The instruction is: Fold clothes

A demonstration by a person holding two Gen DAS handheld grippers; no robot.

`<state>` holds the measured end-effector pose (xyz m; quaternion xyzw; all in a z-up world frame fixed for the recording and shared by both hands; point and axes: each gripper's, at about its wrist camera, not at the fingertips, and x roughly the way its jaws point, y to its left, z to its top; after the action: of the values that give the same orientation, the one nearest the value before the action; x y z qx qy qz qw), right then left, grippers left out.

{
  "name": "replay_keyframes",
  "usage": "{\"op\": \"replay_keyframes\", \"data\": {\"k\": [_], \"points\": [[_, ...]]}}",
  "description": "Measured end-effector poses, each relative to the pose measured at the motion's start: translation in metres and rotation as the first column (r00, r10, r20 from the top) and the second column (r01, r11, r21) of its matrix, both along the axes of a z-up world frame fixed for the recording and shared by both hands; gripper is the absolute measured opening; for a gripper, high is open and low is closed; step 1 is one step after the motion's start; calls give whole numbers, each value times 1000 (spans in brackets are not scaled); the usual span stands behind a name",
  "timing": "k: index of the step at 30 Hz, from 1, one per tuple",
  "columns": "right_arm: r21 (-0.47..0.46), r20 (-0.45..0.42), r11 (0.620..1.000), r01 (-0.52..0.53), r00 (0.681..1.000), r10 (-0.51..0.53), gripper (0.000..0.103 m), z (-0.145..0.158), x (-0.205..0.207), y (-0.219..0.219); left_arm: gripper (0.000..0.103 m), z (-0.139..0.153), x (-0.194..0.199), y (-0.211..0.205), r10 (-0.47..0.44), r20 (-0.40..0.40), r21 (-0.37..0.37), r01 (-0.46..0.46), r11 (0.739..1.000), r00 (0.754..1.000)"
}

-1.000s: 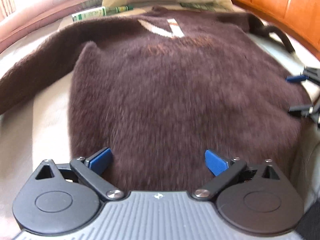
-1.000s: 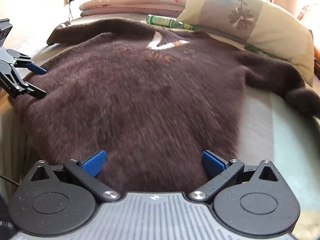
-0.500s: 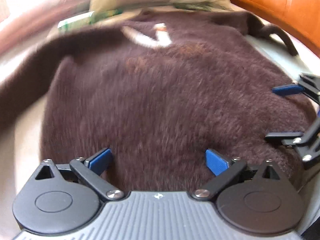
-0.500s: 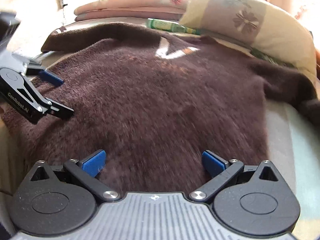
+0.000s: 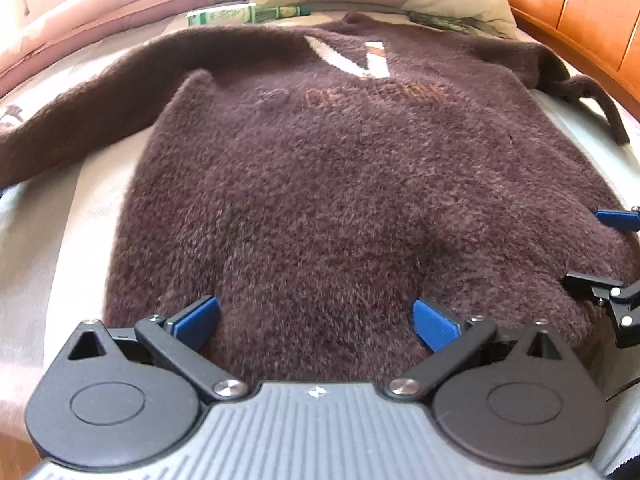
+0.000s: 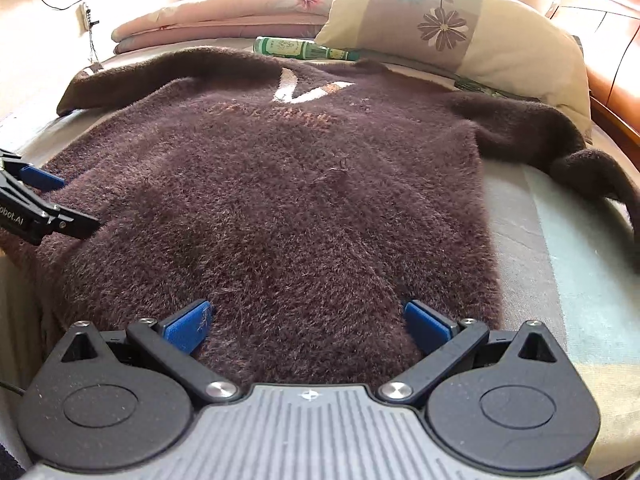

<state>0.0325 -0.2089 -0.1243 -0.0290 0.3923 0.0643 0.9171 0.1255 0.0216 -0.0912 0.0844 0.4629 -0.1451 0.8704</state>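
A fuzzy dark brown sweater (image 5: 340,184) (image 6: 280,200) lies flat on the bed, its white V neckline at the far end and both sleeves spread sideways. My left gripper (image 5: 316,322) is open at the sweater's near hem, left half, blue pads wide apart with fabric between them. My right gripper (image 6: 306,322) is open too, over the hem's right half. Each gripper shows at the edge of the other's view: the right gripper (image 5: 600,248) at the right edge of the left wrist view, the left gripper (image 6: 48,204) at the left edge of the right wrist view.
A flowered pillow (image 6: 452,28) and a folded pink quilt (image 6: 224,12) lie past the neckline. A green bottle (image 6: 300,49) rests beside the pillow. An orange wooden headboard (image 5: 580,12) runs along the right. Pale bed sheet (image 6: 560,240) shows right of the sweater.
Both grippers shifted along the near hem and steadied; the blur is gone. The left gripper's view swung back toward the left sleeve. Both stayed open.
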Motion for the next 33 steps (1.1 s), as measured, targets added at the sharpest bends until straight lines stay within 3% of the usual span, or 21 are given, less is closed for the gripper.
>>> {"op": "replay_keyframes", "data": {"k": [6,8,12,16,21,24,30,33], "points": [[-38,-48,999,35,998,-37,103,7,-15,4,102,10,-12,2,55,-75,10,-55,998,996],[-28,-48,998,55,997,-56,103,17,-23,6,102,27,-18,-2,41,-35,-20,-42,999,999],[35,34,997,61,997,-63,103,46,-52,4,102,69,-33,-10,-2,65,-92,8,996,998],[58,86,996,74,993,-78,103,68,-65,-1,102,101,-42,-17,-49,141,-115,66,991,989],[113,76,991,70,994,-79,103,67,-43,-1,102,110,-25,-25,-84,162,-109,102,989,983],[101,64,993,66,995,-73,103,58,-18,2,102,104,0,-30,-93,147,-106,109,988,985],[105,7,990,99,995,-100,103,24,38,4,102,66,76,-46,-99,108,-94,109,990,989],[74,-2,991,109,994,-109,103,3,46,4,102,48,111,-52,-101,120,-88,112,990,988]]}}
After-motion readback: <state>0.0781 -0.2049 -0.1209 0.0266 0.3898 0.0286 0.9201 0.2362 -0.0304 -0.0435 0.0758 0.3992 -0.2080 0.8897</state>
